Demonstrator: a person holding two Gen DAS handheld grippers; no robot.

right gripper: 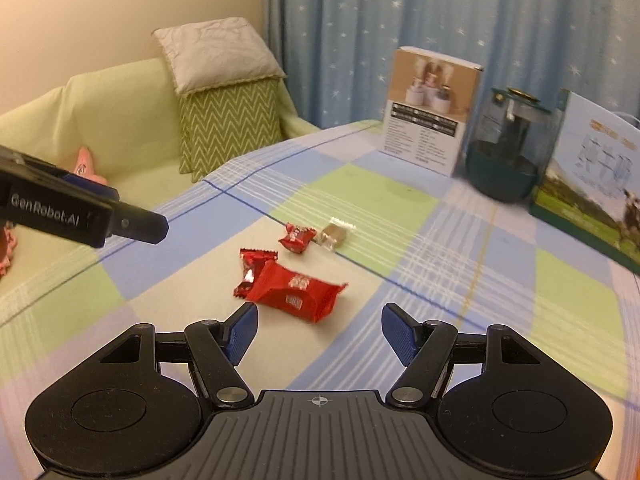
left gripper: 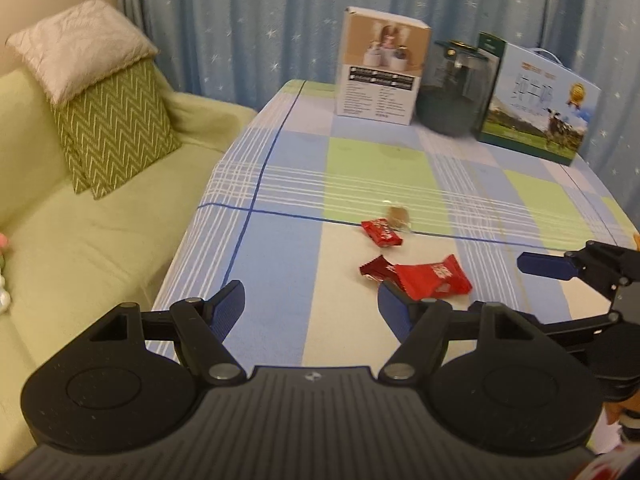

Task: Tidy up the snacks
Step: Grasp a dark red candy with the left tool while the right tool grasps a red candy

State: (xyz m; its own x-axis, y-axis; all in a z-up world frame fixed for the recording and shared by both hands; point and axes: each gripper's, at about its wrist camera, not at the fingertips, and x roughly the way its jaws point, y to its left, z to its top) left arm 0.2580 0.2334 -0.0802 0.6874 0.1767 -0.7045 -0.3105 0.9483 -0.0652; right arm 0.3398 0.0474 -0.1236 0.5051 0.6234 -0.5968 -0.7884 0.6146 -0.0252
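While both my left gripper (left gripper: 311, 306) and right gripper (right gripper: 319, 331) hang spread and empty, the snacks (right gripper: 294, 290) lie mid-table (right gripper: 400, 312); overlapping wrappers could make me pinch two together.

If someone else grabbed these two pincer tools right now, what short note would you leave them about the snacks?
Left gripper: open, empty, above the table's near left part.
Right gripper: open, empty, just short of the big red packet.
Snacks: the big red packet overlaps the dark red wrapper; beyond them lie a small red candy and a clear-wrapped brown sweet.
Done: nothing gathered, as far as things show.
Left: all four to sort; no container for them identifiable.
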